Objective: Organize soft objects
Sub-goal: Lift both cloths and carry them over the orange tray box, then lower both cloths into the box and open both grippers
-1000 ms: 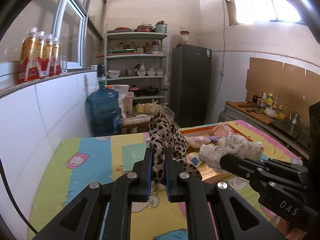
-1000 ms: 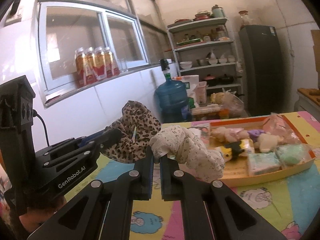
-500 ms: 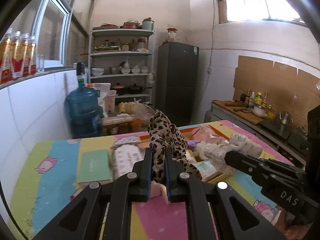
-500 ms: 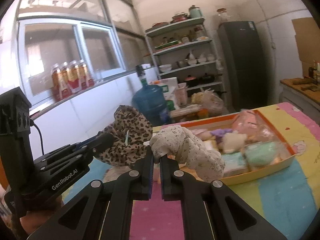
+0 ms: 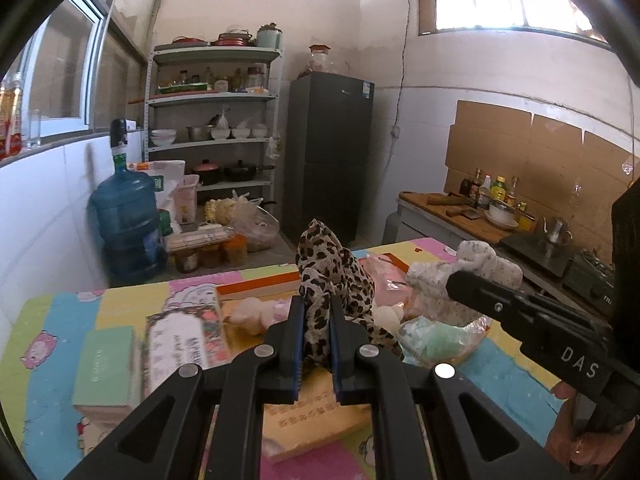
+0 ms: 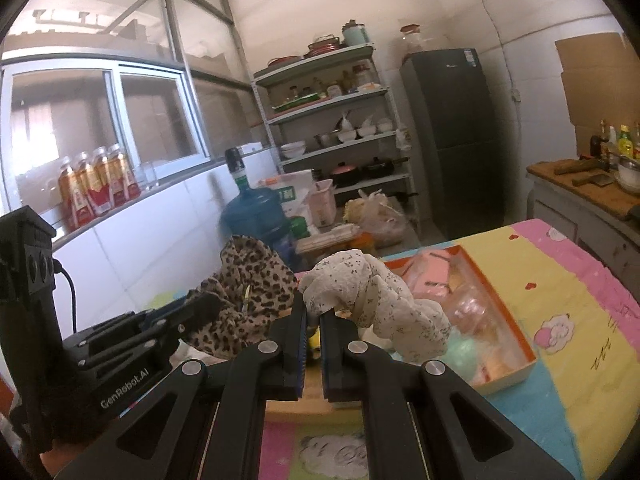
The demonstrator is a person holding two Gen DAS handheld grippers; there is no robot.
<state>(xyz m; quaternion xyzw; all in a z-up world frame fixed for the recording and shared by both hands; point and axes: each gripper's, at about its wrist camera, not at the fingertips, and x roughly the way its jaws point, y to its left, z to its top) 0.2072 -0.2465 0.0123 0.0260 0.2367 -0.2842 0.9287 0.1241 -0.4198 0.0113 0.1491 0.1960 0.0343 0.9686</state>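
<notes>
- My left gripper (image 5: 315, 332) is clamped on a leopard cloth (image 5: 332, 276), which stands up bunched between the pads and droops past them.
- My right gripper (image 6: 313, 320) is clamped on a white cloth (image 6: 372, 292) with small dark specks; most of it spills over the right finger.
- Both cloths are in the air over the table (image 6: 568, 292), above the near end of the orange box (image 6: 520, 344). Neither is set down yet.
- From the left camera I see my right gripper (image 5: 460, 280) just to the right, with the white cloth (image 5: 480, 264) on its tip. From the right camera the left gripper (image 6: 204, 300) sits close on the left, leopard cloth (image 6: 248, 276) on it.
- Already in the box: a pink packet (image 6: 432, 276), a pale green soft item in clear wrap (image 5: 436, 336), and a pale pink plush lump (image 5: 256, 312). What else lies there I cannot make out.
- Beside the box on the table lie a green booklet (image 5: 106, 364) and a printed card (image 5: 180, 344); they look flat and stiff, so I doubt they are part of the job.
- My judgement: the task is well along. The box holds several soft items, and the two cloths I carry look like the last loose ones.
- Left to do, as I read it: lower each cloth into a free spot in the box and let go. I cannot see how much free room remains under the cloths.
</notes>
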